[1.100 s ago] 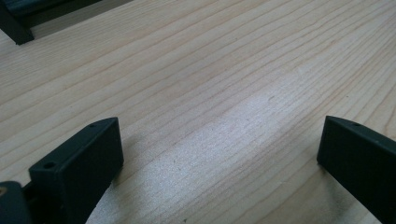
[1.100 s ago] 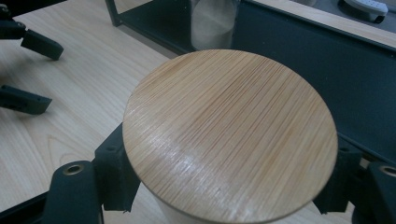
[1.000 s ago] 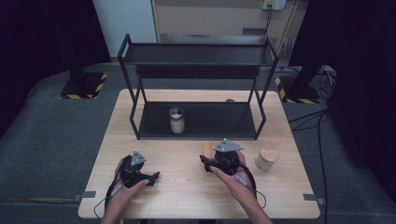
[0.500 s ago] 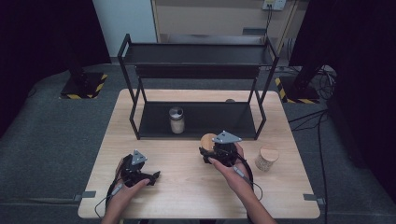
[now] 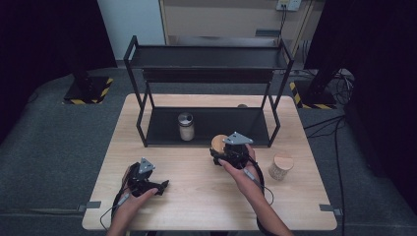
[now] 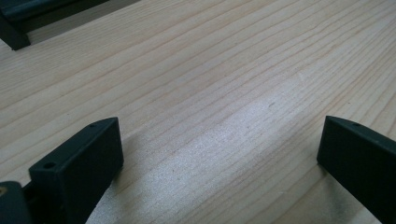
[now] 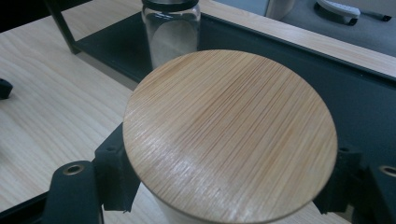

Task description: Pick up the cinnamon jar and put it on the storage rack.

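Note:
A jar with a round wooden lid [image 7: 231, 135] sits between the black jaws of my right gripper [image 5: 222, 152], which is shut on its body just under the lid. In the high view this wooden-lidded jar [image 5: 218, 143] is at the front edge of the black shelf rack [image 5: 140, 129]. A glass jar with a metal lid [image 5: 186, 126] stands on the rack's bottom shelf; in the right gripper view this glass jar [image 7: 172, 32] is just beyond the held lid. My left gripper [image 5: 160, 187] rests open low over the wooden table [image 6: 224, 84], nothing between its jaws.
A second wooden-lidded jar [image 5: 281, 166] stands on the table [image 5: 196, 196] to the right of my right hand. The two-tier rack spans the table's back half, its upright posts [image 5: 273, 123] at the front corners. Dark floor and cables [image 5: 339, 123] surround the table.
My right gripper has carried the wooden-lidded jar forward and slightly left, toward the rack's bottom shelf. The left gripper has stayed in place.

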`<act>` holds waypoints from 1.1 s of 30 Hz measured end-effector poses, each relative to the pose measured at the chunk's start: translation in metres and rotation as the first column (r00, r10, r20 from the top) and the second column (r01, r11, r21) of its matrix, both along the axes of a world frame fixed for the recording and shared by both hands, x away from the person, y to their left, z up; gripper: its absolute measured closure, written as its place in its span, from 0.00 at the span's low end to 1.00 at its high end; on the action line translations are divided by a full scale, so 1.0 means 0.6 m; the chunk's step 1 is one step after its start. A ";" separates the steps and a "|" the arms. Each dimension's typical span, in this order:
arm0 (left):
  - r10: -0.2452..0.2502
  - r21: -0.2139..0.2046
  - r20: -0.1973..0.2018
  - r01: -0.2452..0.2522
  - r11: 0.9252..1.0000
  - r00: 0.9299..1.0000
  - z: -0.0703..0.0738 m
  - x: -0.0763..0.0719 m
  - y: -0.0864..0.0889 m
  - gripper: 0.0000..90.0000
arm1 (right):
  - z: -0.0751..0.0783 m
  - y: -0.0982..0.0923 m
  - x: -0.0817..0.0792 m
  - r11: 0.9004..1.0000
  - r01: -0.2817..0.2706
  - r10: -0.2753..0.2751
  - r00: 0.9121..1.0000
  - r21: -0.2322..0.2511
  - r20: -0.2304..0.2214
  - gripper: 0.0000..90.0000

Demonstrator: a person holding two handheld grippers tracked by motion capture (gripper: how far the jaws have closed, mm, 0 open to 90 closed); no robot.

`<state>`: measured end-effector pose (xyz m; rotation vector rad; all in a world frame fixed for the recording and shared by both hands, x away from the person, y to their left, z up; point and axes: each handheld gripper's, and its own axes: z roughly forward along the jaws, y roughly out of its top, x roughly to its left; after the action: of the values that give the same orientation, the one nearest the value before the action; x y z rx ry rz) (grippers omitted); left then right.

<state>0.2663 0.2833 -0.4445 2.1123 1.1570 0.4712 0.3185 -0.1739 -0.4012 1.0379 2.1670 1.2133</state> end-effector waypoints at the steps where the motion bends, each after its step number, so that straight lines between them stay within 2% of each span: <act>1: 0.000 0.000 0.000 0.000 1.000 1.000 0.000 0.000 0.000 0.00 | 0.000 0.000 0.001 1.000 0.003 -0.003 1.000 0.002 -0.002 0.29; 12: 0.000 0.000 0.000 0.000 1.000 1.000 0.000 0.000 0.000 0.00 | 0.006 0.010 0.025 1.000 0.030 -0.030 0.999 0.004 0.010 0.29; 22: 0.000 0.000 0.000 0.000 1.000 1.000 0.000 0.000 0.000 0.00 | 0.001 0.020 0.048 0.998 0.067 -0.067 0.998 0.020 0.018 0.29; 27: 0.000 0.000 0.000 0.000 1.000 1.000 0.000 0.000 0.000 0.00 | 0.004 0.028 0.057 0.998 0.068 -0.068 0.997 0.010 0.029 0.29; 33: 0.000 0.000 0.000 0.000 1.000 1.000 0.000 0.000 0.000 0.00 | 0.002 0.036 0.070 0.997 0.080 -0.080 0.997 0.014 0.022 0.29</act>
<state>0.2664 0.2833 -0.4445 2.1121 1.1574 0.4709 0.3602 -0.1522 -0.3999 1.1000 2.0824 1.1992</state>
